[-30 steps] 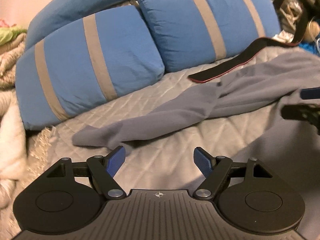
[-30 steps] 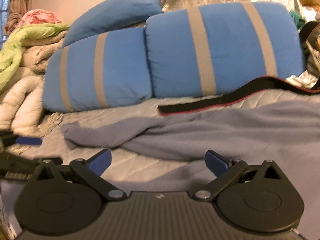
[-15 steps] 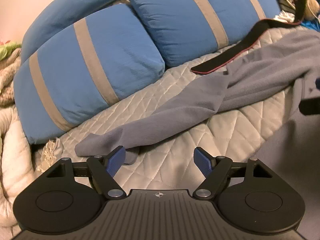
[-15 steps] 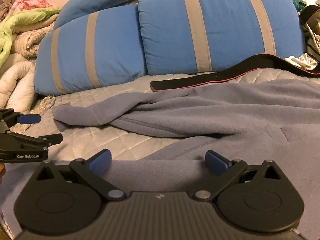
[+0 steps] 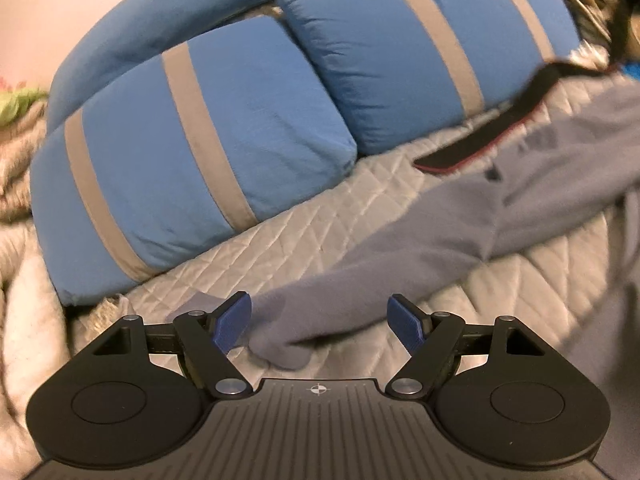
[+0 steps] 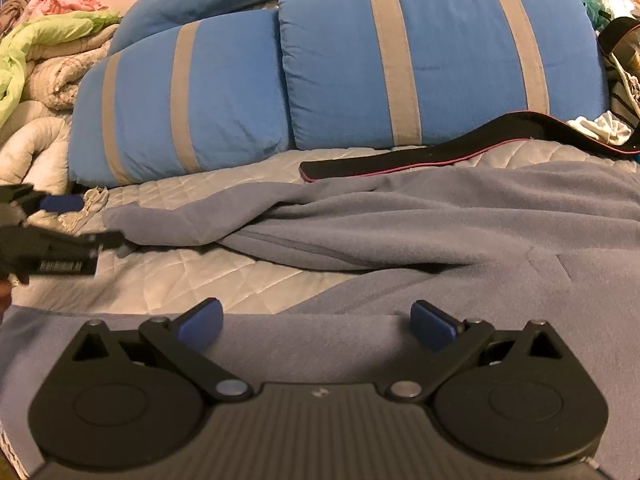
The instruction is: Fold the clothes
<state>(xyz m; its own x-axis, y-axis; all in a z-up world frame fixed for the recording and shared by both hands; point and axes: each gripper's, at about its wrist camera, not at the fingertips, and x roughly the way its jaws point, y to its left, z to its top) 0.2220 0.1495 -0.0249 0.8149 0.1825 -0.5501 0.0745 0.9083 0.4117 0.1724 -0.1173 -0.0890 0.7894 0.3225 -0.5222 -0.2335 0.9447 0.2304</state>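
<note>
A grey-blue fleece garment lies spread on the quilted bed, one long sleeve stretched out to the left. In the left wrist view my left gripper is open, and the sleeve's cuff end lies between its blue fingertips. The right wrist view shows that same left gripper at the far left edge, by the sleeve tip. My right gripper is open, low over the garment's near hem, with nothing between its fingers.
Two blue pillows with grey stripes lean along the back of the bed. A black strap with a red edge lies between them and the garment. Piled blankets rise at the left, and mixed clutter at the back right.
My left gripper has come forward and down to the sleeve's cuff, which now lies between its open fingers. The right gripper has dropped closer to the garment's near hem.
</note>
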